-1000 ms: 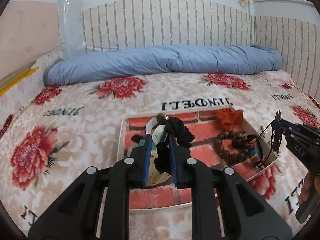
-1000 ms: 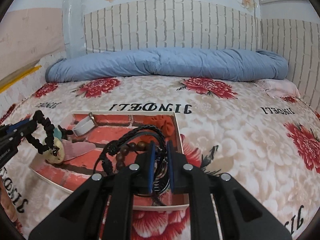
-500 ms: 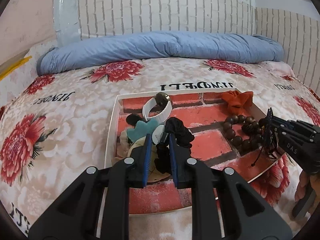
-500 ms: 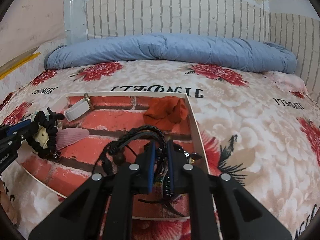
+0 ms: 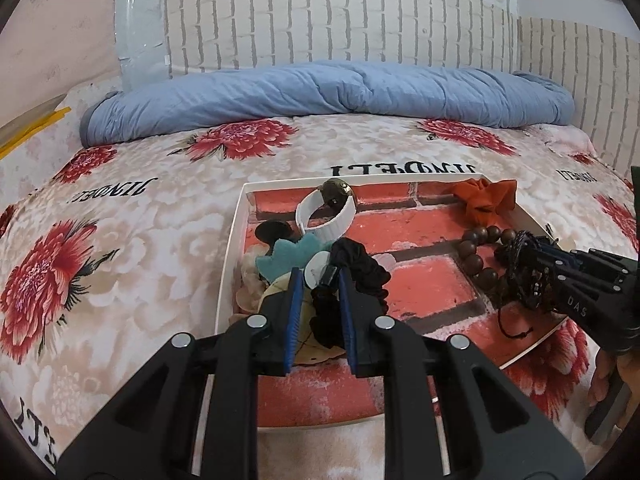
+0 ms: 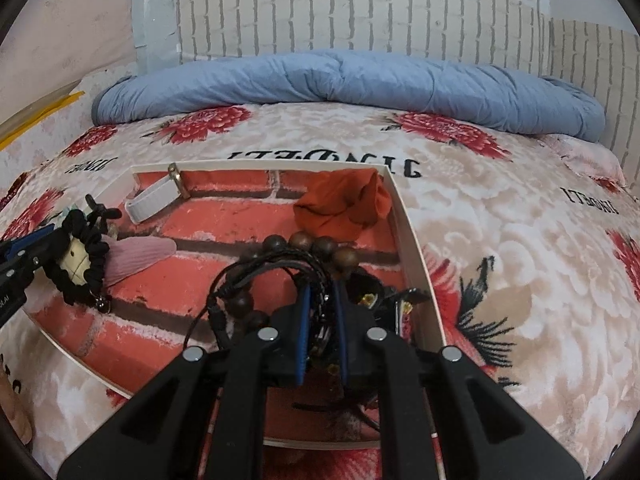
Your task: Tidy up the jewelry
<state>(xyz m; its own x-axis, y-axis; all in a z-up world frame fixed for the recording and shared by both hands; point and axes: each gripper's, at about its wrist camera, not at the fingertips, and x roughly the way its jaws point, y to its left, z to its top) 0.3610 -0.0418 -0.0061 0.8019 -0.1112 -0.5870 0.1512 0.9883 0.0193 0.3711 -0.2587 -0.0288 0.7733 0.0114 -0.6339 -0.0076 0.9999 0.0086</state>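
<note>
Left claw (image 5: 319, 280) is easing open around a black scrunchie (image 5: 360, 270); right claw (image 6: 320, 294) clenches black cord bracelets (image 6: 276, 268), both low over a brick-patterned tray (image 6: 416, 248). Cords might snag the wooden bead bracelet (image 6: 316, 245) and drag it. Tray lies on a floral bed (image 6: 500, 240), blue quilt (image 6: 360, 84) behind.

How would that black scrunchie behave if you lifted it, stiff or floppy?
Probably floppy: the black scrunchie sags in ruffled loops around the left gripper, whose jaws are opening. It looks like light fabric, so it would likely drape rather than roll. Its gathered folds probably resist slipping.
</note>
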